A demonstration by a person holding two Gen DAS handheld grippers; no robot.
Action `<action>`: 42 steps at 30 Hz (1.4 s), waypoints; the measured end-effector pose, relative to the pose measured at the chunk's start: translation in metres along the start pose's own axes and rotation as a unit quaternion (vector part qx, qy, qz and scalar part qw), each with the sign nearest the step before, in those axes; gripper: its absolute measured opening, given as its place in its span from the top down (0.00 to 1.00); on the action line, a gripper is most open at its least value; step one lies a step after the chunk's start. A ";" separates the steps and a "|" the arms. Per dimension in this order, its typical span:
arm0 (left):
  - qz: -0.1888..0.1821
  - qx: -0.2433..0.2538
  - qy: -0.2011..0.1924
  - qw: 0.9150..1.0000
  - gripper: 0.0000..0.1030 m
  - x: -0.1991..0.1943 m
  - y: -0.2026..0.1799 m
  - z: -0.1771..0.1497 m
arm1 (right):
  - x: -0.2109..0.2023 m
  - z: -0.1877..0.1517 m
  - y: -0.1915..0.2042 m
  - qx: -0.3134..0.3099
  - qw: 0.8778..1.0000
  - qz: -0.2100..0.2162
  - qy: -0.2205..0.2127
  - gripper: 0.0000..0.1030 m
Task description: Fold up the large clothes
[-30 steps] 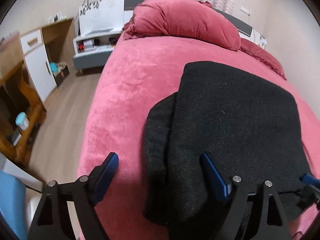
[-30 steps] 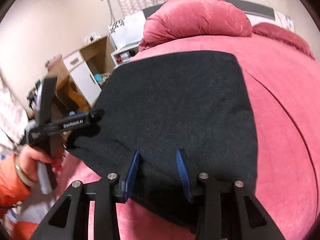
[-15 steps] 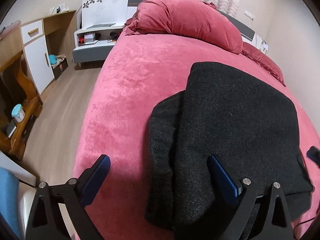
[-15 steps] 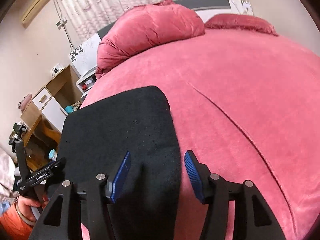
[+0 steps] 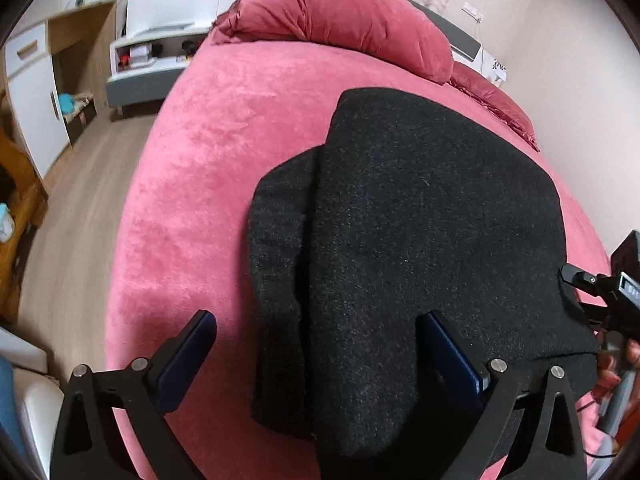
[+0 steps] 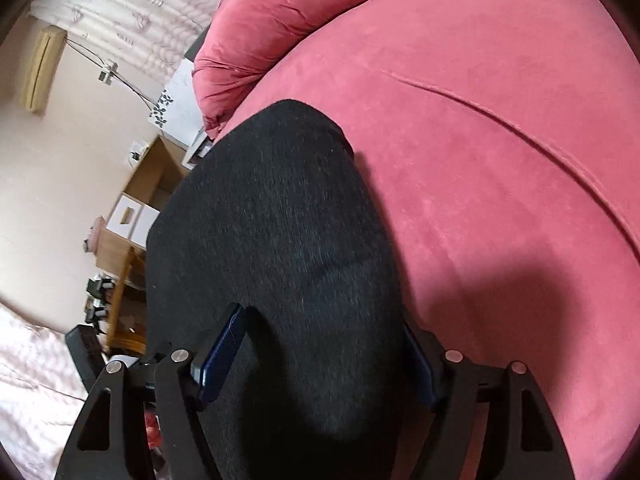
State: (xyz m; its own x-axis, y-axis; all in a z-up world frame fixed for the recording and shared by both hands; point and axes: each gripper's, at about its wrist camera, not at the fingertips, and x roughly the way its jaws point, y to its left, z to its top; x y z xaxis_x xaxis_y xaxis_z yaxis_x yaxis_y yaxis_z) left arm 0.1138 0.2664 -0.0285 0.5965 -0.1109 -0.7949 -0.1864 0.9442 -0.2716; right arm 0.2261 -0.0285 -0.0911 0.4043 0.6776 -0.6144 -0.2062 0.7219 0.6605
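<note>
Black knit garment (image 5: 424,240) lies folded flat on the pink bedspread (image 5: 208,168), near edge of the bed, with a narrower layer sticking out on its left side. Its near hem is cut off behind my tongs in both views, so I can't tell how the bottom edge lies.

My left gripper (image 5: 320,352): jaws spread wide, just been opening, nothing gripped. The left pad hangs over bare bedspread, the right one over the knit.

My right gripper (image 6: 320,356): jaws also just been opening, now apart. A hump of the garment sits between the pads; the right pad is mostly hidden behind the cloth, so contact there is unclear. It doesn't look pinched.

Left view only: right tool body and fingers of my right hand (image 5: 624,364) at the far right edge, partly cropped; wooden floor (image 5: 72,216), cabinet, low shelf unit.

Right view only: long crease in the bedspread, curtains, wall AC unit; frame is rolled and motion-blurred. The red pillow (image 6: 280,28) shows in both.
</note>
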 end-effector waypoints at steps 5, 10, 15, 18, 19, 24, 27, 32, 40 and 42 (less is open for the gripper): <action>-0.023 -0.013 0.011 1.000 0.00 0.008 0.007 0.000 | 0.005 0.001 -0.001 -0.016 1.000 0.019 0.012 0.27; -0.035 -0.015 0.017 0.999 0.00 0.014 0.008 0.001 | 0.013 0.004 0.008 -0.056 0.998 0.012 0.033 0.27; -0.034 0.002 0.013 0.999 0.00 0.018 0.002 0.005 | 0.018 0.006 0.010 -0.072 0.996 0.014 0.042 0.27; -0.040 0.020 0.019 0.999 0.00 0.023 0.003 0.010 | 0.027 0.014 0.021 -0.103 0.992 0.006 0.074 0.27; -0.043 0.026 0.021 0.999 0.00 0.025 0.003 0.012 | 0.030 0.017 0.025 -0.121 0.989 0.001 0.089 0.25; -0.060 0.044 0.017 0.997 0.00 0.035 0.003 0.020 | 0.039 0.023 0.028 -0.114 0.988 0.001 0.100 0.25; -0.054 0.040 0.007 0.998 0.00 0.038 0.000 0.020 | 0.037 0.016 0.030 -0.114 0.991 -0.005 0.073 0.25; -0.047 0.063 -0.026 0.997 0.16 0.028 -0.016 0.010 | 0.032 0.000 0.060 -0.189 0.979 -0.071 0.038 0.47; -0.025 0.086 -0.068 0.994 0.45 -0.004 -0.031 -0.008 | -0.021 -0.018 0.081 -0.137 0.990 -0.020 -0.041 0.74; -0.027 0.089 -0.073 0.993 0.49 -0.013 -0.035 -0.016 | -0.034 -0.026 0.089 -0.133 0.990 -0.003 -0.052 0.75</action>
State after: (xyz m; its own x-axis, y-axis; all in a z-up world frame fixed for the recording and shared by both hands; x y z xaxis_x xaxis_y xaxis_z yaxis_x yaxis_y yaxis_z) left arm 0.0997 0.2293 -0.0172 0.7116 -0.1286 -0.6907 -0.0185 0.9793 -0.2015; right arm 0.1710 0.0163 -0.0224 0.4929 0.6651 -0.5610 -0.4247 0.7466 0.5121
